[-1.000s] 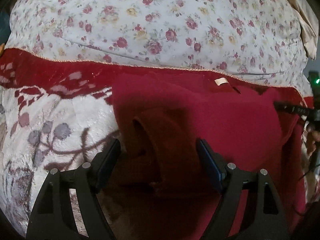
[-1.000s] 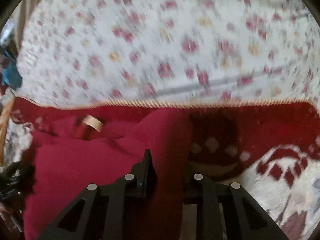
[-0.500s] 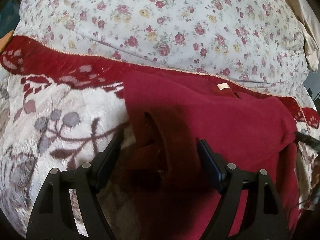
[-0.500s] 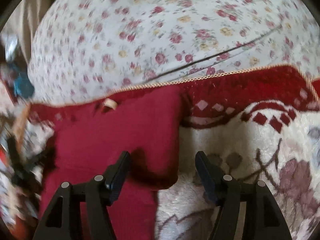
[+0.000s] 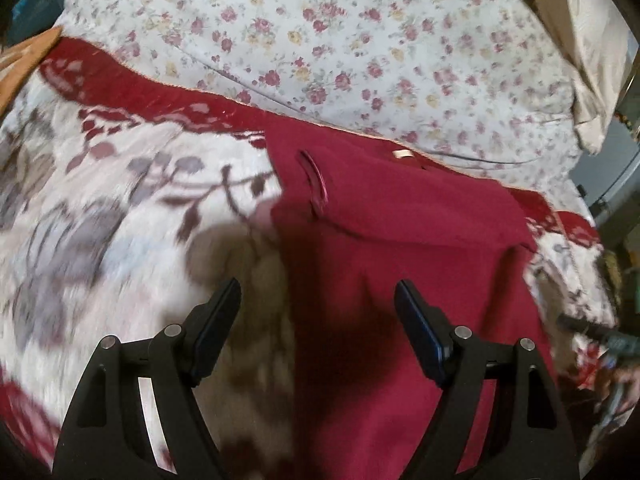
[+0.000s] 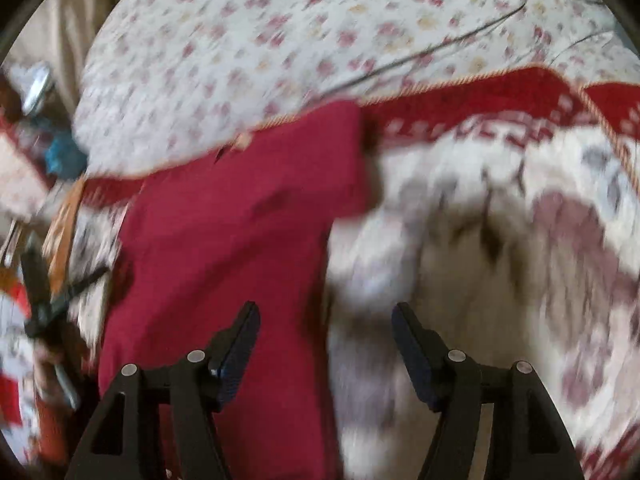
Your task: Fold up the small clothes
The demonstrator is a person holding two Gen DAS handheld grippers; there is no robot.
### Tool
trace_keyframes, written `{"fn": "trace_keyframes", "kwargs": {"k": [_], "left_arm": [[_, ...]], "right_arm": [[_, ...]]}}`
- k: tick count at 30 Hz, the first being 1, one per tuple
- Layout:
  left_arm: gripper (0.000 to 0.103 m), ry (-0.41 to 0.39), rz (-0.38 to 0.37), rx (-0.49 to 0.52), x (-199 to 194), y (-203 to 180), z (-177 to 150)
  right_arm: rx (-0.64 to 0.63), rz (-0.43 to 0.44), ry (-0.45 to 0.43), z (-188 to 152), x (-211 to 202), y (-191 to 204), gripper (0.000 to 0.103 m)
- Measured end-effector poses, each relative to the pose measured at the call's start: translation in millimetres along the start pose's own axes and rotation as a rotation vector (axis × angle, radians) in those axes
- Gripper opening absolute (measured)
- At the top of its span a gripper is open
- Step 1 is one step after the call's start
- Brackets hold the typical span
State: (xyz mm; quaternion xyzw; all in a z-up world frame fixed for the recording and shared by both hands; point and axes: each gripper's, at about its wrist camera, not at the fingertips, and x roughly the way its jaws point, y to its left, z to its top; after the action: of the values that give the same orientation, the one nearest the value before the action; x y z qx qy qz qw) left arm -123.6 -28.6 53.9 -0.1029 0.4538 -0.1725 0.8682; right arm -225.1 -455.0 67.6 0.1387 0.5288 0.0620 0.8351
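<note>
One dark-red garment (image 5: 400, 248) lies flat — sleeves folded inward.

A home bedroom. A plush blanket (image 5: 100, 208) with a red border and leaf pattern lies spread over a bed, beside a floral-print sheet (image 5: 360, 40). A beige pillow (image 5: 588, 48) sits at the edge.
</note>
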Motion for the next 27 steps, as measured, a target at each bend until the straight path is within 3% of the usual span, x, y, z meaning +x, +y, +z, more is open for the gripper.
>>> {"fn": "trace_keyframes", "kwargs": {"k": [3, 7, 9, 11, 12, 15, 19, 24, 27], "left_arm": [[0.080, 0.002, -0.029, -0.046, -20, 5, -22], [0.080, 0.017, -0.031, -0.092, -34, 10, -47], [0.080, 0.030, -0.027, -0.094, -36, 10, -56], [0.080, 0.047, -0.015, -0.090, -37, 9, -64], [0.080, 0.050, -0.011, -0.090, -39, 9, -67], [0.080, 0.034, -0.018, -0.082, -53, 8, -79], [0.080, 0.041, -0.023, -0.050, -68, 5, -97], [0.080, 0.060, -0.052, -0.033, -78, 0, -115], [0.080, 0.064, -0.022, -0.010, -82, 1, -123]], "right_arm": [[-0.038, 0.020, 0.033, -34, 5, 8, 0.065], [-0.111, 0.015, 0.037, -59, 17, 25, 0.042], [-0.152, -0.024, 0.023, -63, 22, 31, 0.038], [-0.153, -0.041, 0.008, -59, 19, 34, 0.025], [-0.152, -0.032, -0.001, -56, 15, 34, 0.008], [-0.227, -0.075, -0.029, -64, -9, 41, 0.008], [-0.251, -0.123, -0.003, -85, -23, 36, 0.008], [-0.104, -0.084, -0.003, -92, -25, 14, 0.008], [-0.067, -0.051, -0.047, -96, -40, 19, 0.011]]}}
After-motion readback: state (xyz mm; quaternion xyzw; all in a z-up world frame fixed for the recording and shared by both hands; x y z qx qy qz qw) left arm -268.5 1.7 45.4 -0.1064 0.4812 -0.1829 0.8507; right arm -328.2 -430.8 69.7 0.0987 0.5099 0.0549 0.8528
